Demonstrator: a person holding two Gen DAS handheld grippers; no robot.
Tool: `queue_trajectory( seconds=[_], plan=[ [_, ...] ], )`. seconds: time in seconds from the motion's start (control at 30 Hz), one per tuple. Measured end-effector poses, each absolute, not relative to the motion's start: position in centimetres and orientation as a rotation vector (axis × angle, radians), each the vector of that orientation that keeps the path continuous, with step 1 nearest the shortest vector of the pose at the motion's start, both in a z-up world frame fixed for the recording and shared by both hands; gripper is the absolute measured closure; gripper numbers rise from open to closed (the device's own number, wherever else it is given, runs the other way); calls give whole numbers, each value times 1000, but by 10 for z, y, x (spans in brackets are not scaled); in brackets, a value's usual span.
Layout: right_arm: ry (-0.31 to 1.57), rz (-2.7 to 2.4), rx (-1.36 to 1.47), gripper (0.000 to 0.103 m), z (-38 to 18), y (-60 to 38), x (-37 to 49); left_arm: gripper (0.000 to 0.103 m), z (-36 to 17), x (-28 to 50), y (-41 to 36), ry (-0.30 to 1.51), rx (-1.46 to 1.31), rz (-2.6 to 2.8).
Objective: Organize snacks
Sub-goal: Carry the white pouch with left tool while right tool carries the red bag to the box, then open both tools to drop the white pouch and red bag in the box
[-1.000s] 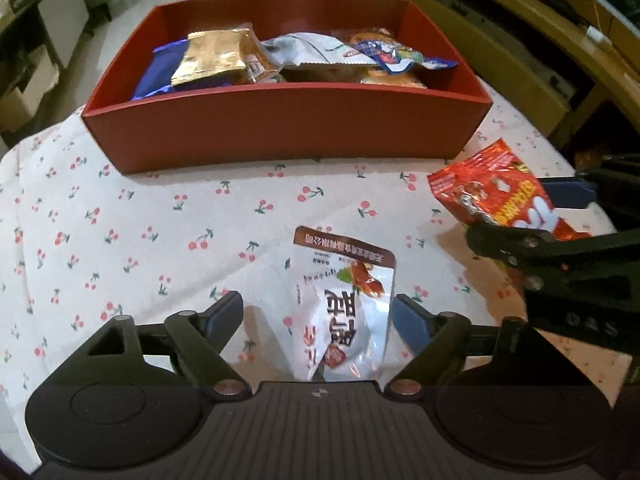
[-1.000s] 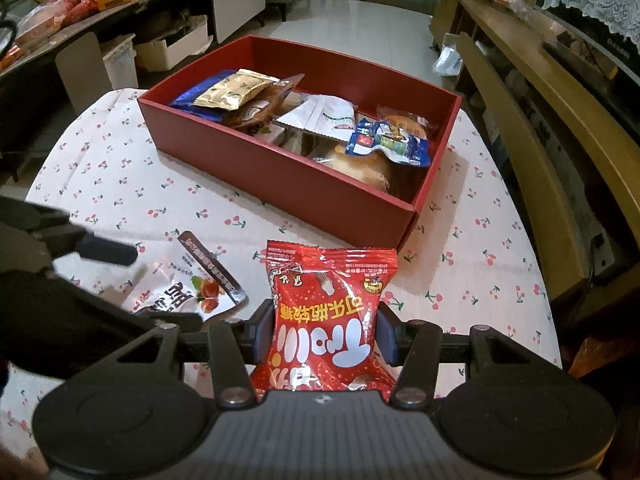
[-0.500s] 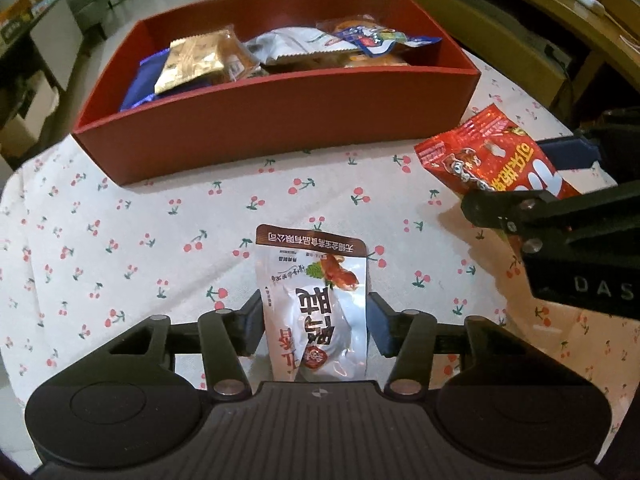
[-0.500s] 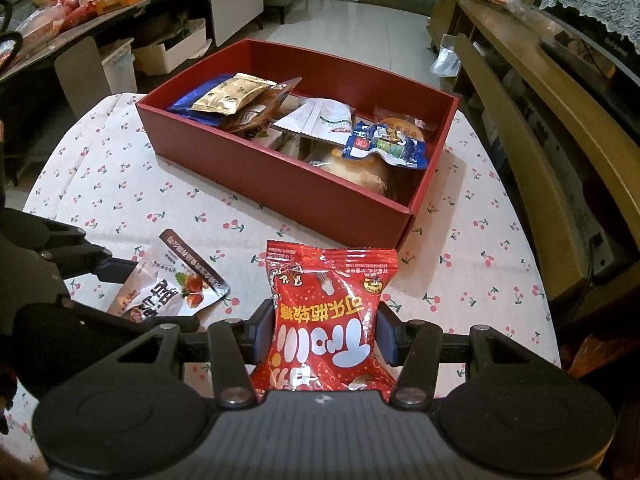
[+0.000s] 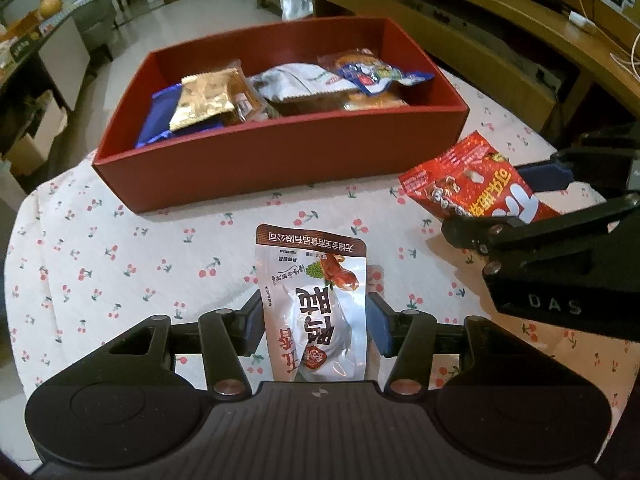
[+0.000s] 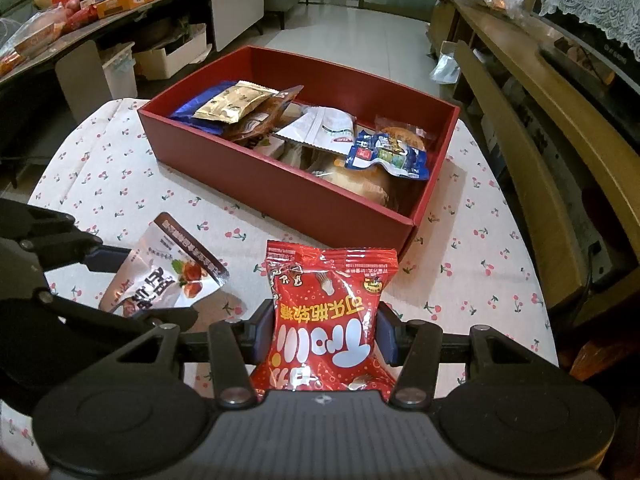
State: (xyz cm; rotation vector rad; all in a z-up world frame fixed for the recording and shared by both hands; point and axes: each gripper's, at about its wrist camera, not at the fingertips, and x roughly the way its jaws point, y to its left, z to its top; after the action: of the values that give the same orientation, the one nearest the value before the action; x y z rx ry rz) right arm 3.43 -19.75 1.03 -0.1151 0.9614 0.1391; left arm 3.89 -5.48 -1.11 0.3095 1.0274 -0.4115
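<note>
- Our landmark is the red box, open-topped, sitting on the cherry-print tablecloth toward the far side of the table.
- Our left gripper is clamped on a silver snack pouch; both blue pads press its sides, and the pouch stands on the near side of the box, apart from its front wall.
- Our right gripper is clamped on a red snack bag, pads tight on either side; the bag sits just in front of the box's near corner, a strip of cloth between them.
- In the left wrist view the red snack bag lies off the box's right front corner, with the right gripper's black frame behind it.
- In the right wrist view the silver snack pouch sits left of the red bag, also on the near side of the box.
- Open cloth runs along the whole front wall of the box and around its left end; to its right the table edge curves close.
- Inside the box lie a gold packet, a blue wrapper, a white pouch and a blue-and-white packet, heaped below the rim.
- Beyond the box we see pale floor tiles, a wooden bench to its right and a cluttered counter to its left.
</note>
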Motion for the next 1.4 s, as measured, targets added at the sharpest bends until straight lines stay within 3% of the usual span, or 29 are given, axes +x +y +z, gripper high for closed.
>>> queue_trajectory(
  seconds=[0.6,1.1,1.2,1.33,1.4],
  plan=[
    [849,78,-17,36,46,-207,104,43,31,121,-52,909,202,-347],
    [861,39,1,35,15,-219,169,44,15,180,-69,874,219,-280],
    [855,34,4,34,13,-221,173,40,14,184,-71,871,228,-263],
    [863,16,7,33,14,-223,170,20,15,184,-64,875,214,-233],
    [861,12,7,32,17,-222,166,17,19,181,-61,869,212,-223]
  ],
)
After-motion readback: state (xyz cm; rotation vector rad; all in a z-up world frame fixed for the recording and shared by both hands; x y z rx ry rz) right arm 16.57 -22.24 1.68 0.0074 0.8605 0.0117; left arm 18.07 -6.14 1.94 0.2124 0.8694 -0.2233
